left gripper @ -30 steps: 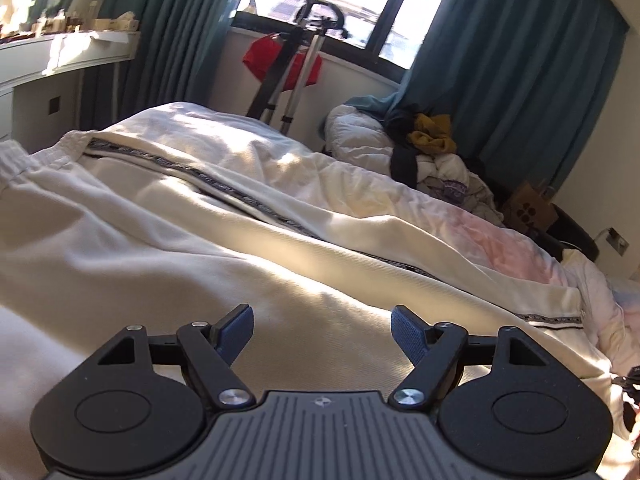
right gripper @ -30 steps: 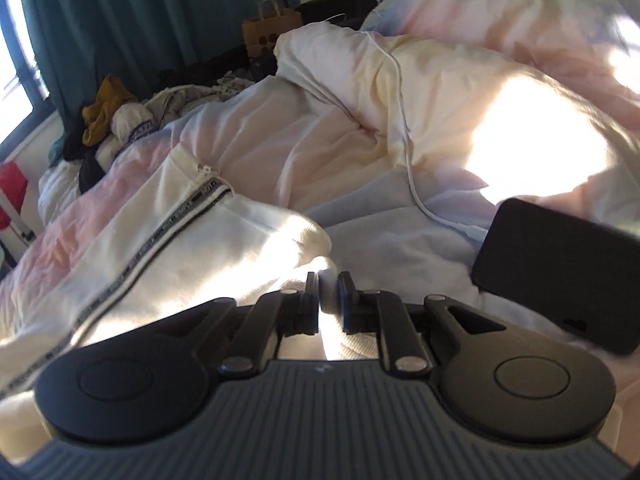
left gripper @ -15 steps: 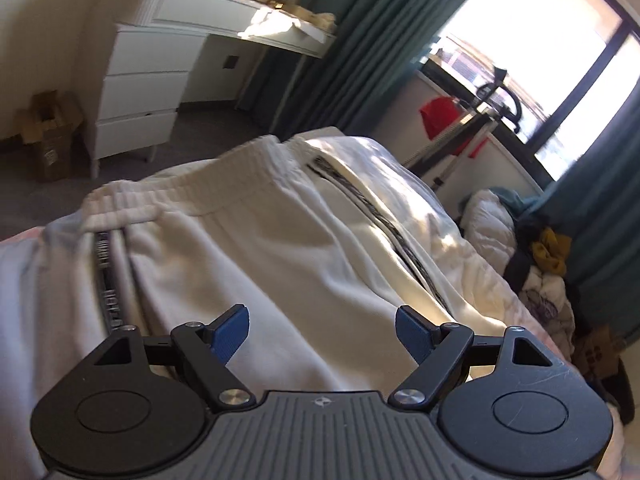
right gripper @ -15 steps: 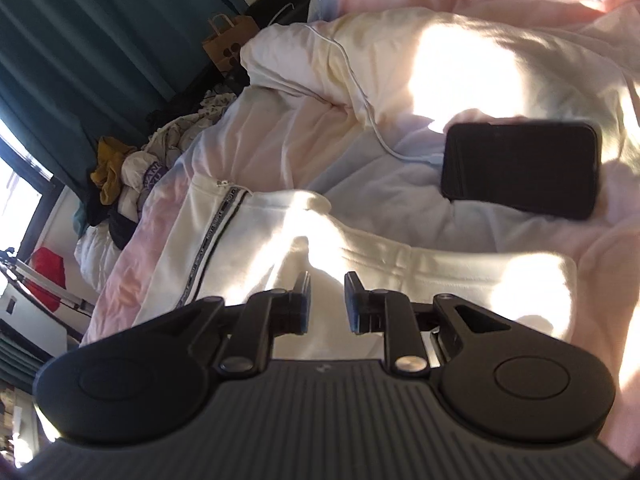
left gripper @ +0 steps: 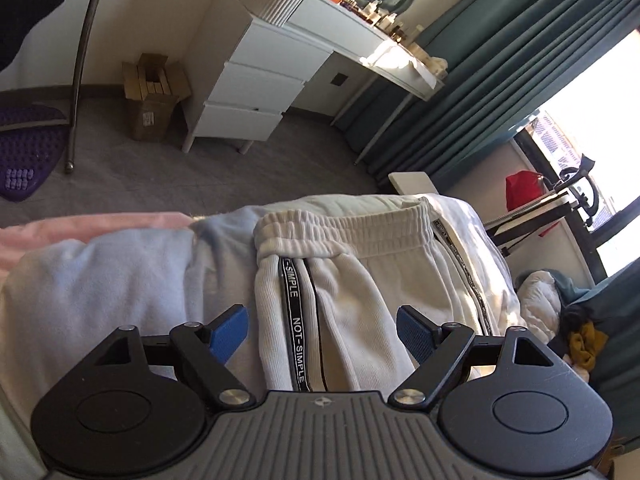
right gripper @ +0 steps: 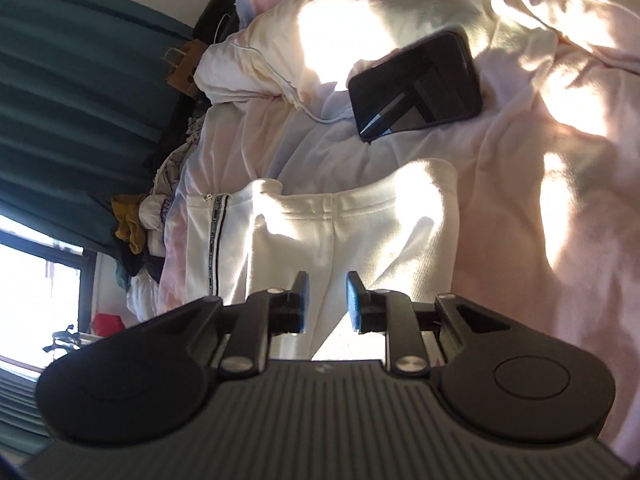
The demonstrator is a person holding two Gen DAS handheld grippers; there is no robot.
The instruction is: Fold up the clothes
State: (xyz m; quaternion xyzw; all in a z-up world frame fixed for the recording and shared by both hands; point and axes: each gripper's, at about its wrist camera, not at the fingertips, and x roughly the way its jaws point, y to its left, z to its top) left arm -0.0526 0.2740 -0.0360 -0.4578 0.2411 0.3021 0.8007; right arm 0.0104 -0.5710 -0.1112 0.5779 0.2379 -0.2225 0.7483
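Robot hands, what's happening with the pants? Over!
Left gripper wide open above the waistband. Right gripper part open, empty. White pants flat on bed. Phone just beyond the cuffs.

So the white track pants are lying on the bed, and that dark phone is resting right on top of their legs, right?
Not quite. The white track pants do lie on the bed, but the right wrist view shows the phone resting on the bedding beyond the leg ends, apart from them.

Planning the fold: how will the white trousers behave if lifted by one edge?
The trousers will probably sag and drape; the fabric already creases over the duvet. The ribbed knit looks thick, so likely weighty rather than slippery. The gathered waistband should be the firmest place to grip.
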